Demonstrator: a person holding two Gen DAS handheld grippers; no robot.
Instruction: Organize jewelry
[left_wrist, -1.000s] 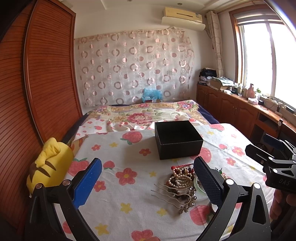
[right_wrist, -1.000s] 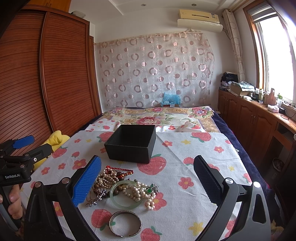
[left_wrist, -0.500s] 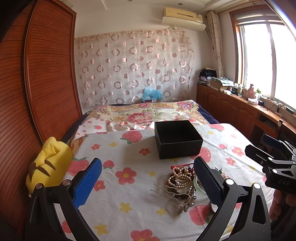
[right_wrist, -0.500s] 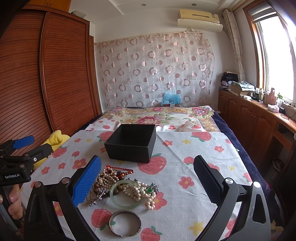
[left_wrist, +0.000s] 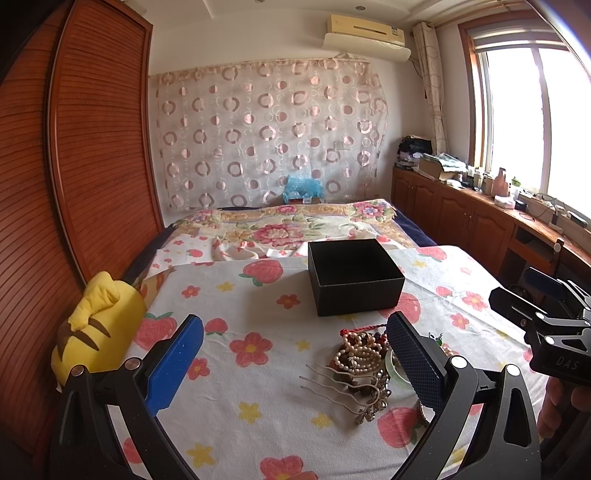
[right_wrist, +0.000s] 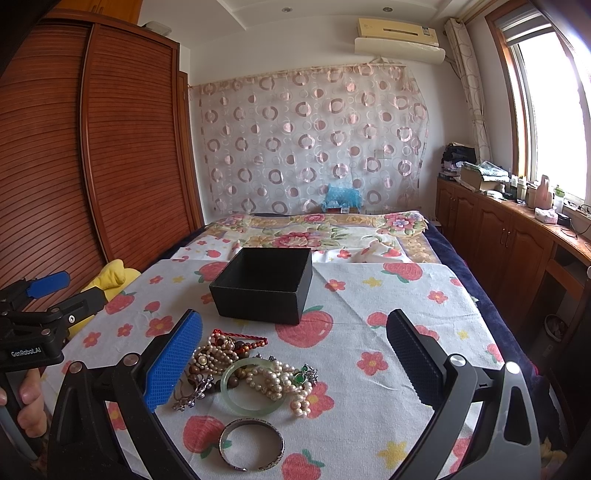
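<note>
Both your tools, left tool (left_wrist: 293, 356) and right tool (right_wrist: 293, 354), are spread wide, empty; jewelry pile (right_wrist: 243, 369): tangled pearls, green bangle (right_wrist: 251, 391), silver bangle (right_wrist: 252, 448), before open black box (right_wrist: 264, 290).

Beside the matt black, paper-like box (right_wrist: 262, 284) lies the jewelry: a smooth, glossy pale-green bangle (right_wrist: 251, 389); lustrous pearl strands (right_wrist: 280, 380); a dull engraved metal bangle (right_wrist: 252, 448); under the box, a soft printed cloth (right_wrist: 369, 369), faintly rough; behind it, ribbed glossy wooden wardrobe doors (right_wrist: 129, 147); gripper pads (right_wrist: 173, 363) of textured blue rubber
</note>
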